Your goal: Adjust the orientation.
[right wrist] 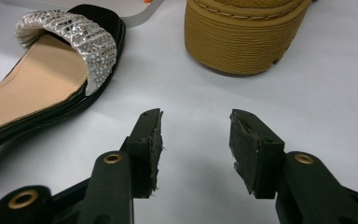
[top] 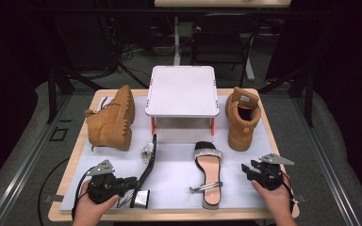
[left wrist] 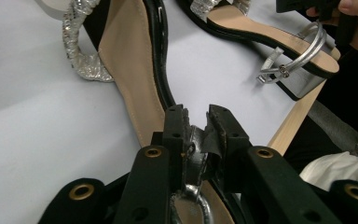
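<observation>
A black sandal (top: 149, 162) with a sparkly silver toe band stands on its edge at the front left. My left gripper (top: 125, 184) is shut on the silver strap (left wrist: 198, 150) at its heel end. The tan insole of that sandal (left wrist: 130, 60) runs away from the left gripper (left wrist: 196, 116). Its mate, the second sandal (top: 209, 174), lies flat to the right, insole up; it is also in both gripper views (left wrist: 261, 37) (right wrist: 42, 84). My right gripper (top: 248, 169) (right wrist: 196, 140) rests open on the mat beside it, nothing between its pads.
A white raised stand (top: 182, 92) sits at the back middle. One tan boot (top: 113, 120) lies on its side at the left. Another tan boot (top: 240, 117) (right wrist: 242, 32) stands upright at the right, just beyond my right gripper. A white mat (top: 179, 176) covers the wooden table.
</observation>
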